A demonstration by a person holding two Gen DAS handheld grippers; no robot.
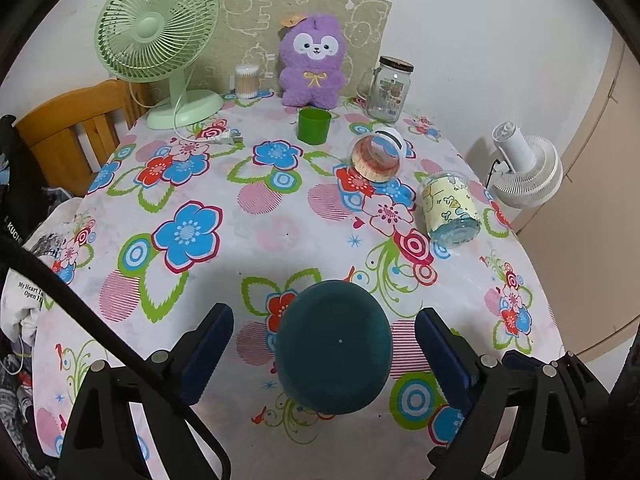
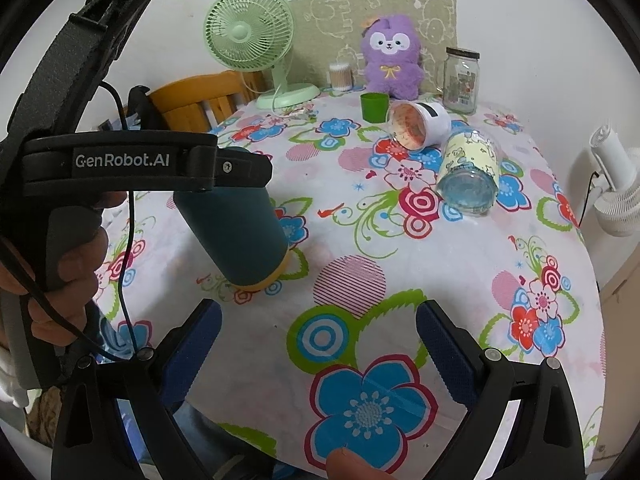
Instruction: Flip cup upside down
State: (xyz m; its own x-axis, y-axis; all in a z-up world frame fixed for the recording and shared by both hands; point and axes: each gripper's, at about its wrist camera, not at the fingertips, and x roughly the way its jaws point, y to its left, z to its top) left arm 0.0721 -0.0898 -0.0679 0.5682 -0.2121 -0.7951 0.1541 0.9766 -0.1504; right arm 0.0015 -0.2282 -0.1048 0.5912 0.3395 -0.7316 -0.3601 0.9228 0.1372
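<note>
Between my left gripper's (image 1: 324, 344) spread blue fingers (image 1: 208, 344) I see the flat base of the dark teal cup (image 1: 334, 346), mouth down on the flowered tablecloth (image 1: 248, 216); both pads stand clear of its sides with cloth showing in the gaps, so I read that gripper as released and gripping nothing. From the right wrist view the same cup leans a little, its yellow rim band against the cloth, with the left gripper's black body and its "GenRobot.AI" label just above its upper end and a hand (image 2: 76, 272) wrapped around the handle. My right gripper (image 2: 320, 344) is likewise spread wide, nothing between its blue pads, hanging over a big blue flower on the cloth near the table's front edge, well apart from the cup. Farther back a white cup (image 1: 376, 154) lies on its side with its open mouth toward me, and beside it a clear glass with a yellow cartoon sleeve (image 1: 450, 212) also lies tipped over. Behind them a small green cup (image 1: 314, 126) stands upright, in front of a purple plush toy (image 1: 312, 62). A green desk fan (image 1: 160, 40) stands at the back left, a glass jar (image 1: 390, 88) at the back right, and a wooden chair (image 1: 68, 128) off the table's left side.
</note>
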